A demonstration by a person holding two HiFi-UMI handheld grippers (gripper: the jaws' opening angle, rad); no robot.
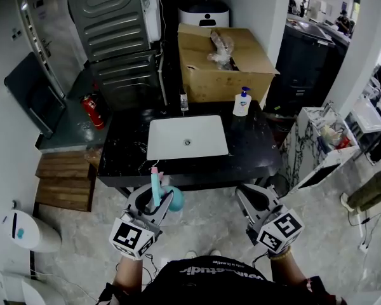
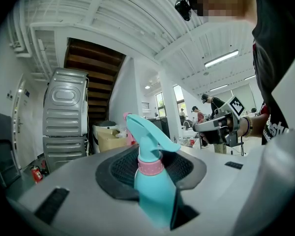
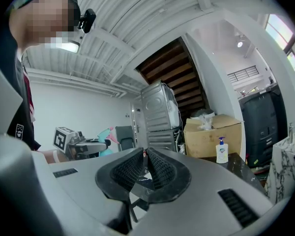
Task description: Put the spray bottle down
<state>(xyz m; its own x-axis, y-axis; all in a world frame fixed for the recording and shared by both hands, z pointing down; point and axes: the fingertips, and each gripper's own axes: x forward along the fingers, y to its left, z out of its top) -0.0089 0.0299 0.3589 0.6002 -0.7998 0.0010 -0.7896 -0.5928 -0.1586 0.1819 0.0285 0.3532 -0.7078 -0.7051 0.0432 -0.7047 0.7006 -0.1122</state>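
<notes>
A teal spray bottle (image 1: pixel 157 194) with a pink collar and pink nozzle tip stands upright between the jaws of my left gripper (image 1: pixel 155 203), which is shut on its body. In the left gripper view the bottle (image 2: pixel 150 183) fills the gap between the black pads, trigger head pointing right. My right gripper (image 1: pixel 254 199) hangs level beside it, apart from it, shut with nothing held; its pads (image 3: pixel 157 167) meet at the tips. Both grippers hover in front of the black counter (image 1: pixel 257 146), short of its near edge.
A white sink (image 1: pixel 187 138) is set into the counter, with a soap pump bottle (image 1: pixel 242 101) at the back right. Behind stand a cardboard box (image 1: pixel 223 62) and a metal washer (image 1: pixel 114 37). A marble-faced cabinet (image 1: pixel 317 146) stands right, wooden pallets (image 1: pixel 63 182) left.
</notes>
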